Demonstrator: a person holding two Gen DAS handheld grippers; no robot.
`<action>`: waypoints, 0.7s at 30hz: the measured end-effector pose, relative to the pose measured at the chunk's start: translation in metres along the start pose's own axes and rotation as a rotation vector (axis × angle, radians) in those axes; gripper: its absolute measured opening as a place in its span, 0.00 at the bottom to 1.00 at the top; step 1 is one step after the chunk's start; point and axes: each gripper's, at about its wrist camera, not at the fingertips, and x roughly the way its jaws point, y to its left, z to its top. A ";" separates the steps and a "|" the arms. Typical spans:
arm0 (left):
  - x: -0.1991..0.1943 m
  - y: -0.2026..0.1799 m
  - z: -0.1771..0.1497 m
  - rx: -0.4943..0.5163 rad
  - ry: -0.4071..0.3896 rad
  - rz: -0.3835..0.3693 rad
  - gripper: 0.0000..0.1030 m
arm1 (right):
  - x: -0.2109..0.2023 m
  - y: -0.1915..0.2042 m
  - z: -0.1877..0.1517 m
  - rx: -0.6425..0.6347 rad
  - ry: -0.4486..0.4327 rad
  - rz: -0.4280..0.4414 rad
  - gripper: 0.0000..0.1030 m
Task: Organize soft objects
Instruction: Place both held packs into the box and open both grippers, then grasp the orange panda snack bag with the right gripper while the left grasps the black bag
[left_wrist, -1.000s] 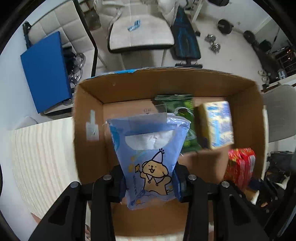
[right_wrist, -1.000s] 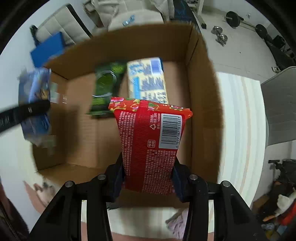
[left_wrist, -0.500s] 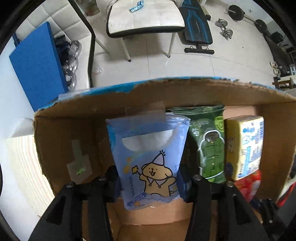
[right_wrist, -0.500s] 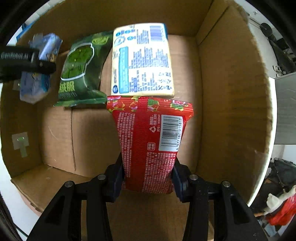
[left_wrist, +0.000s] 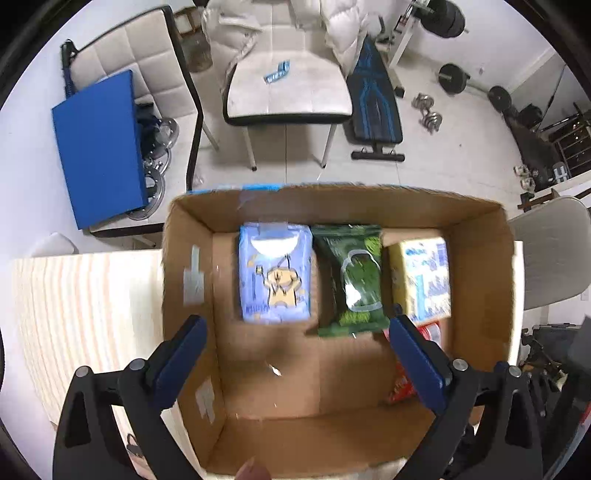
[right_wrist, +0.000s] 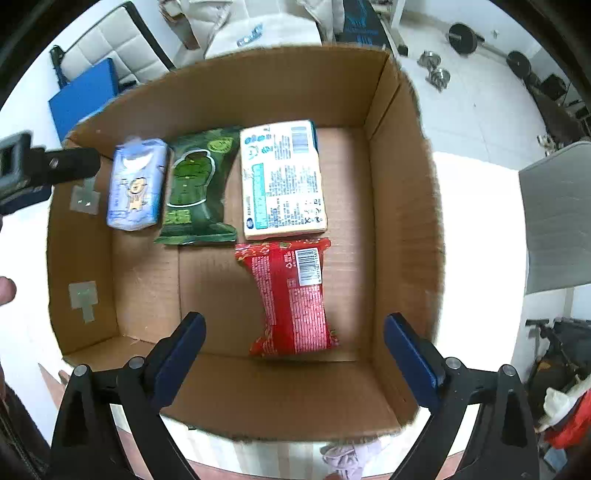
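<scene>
Right wrist view: brown cardboard box (right_wrist: 402, 206) on pale striped counter (right_wrist: 476, 206). Far row inside, left to right: light-blue cartoon-dog pouch (right_wrist: 136, 184), dark-green snack bag (right_wrist: 197, 186), yellow-white printed pack (right_wrist: 282, 179). Red barcode packet (right_wrist: 295, 295) flat on box floor, just near of yellow pack. Left gripper (left_wrist: 295, 363) spread wide, holding nothing. Right gripper (right_wrist: 293, 356) spread wide, holding nothing.

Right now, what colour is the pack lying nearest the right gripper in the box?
Red, with a white barcode label; the red pack shows best in the right wrist view.
</scene>
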 end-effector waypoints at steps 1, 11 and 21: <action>-0.008 -0.001 -0.009 -0.001 -0.016 0.005 0.98 | -0.006 0.001 -0.004 -0.001 -0.014 0.000 1.00; -0.079 -0.008 -0.089 0.004 -0.183 0.097 0.98 | -0.062 0.010 -0.043 -0.013 -0.163 -0.029 1.00; -0.107 -0.003 -0.133 -0.051 -0.198 0.086 0.98 | -0.108 0.018 -0.083 -0.025 -0.248 0.003 1.00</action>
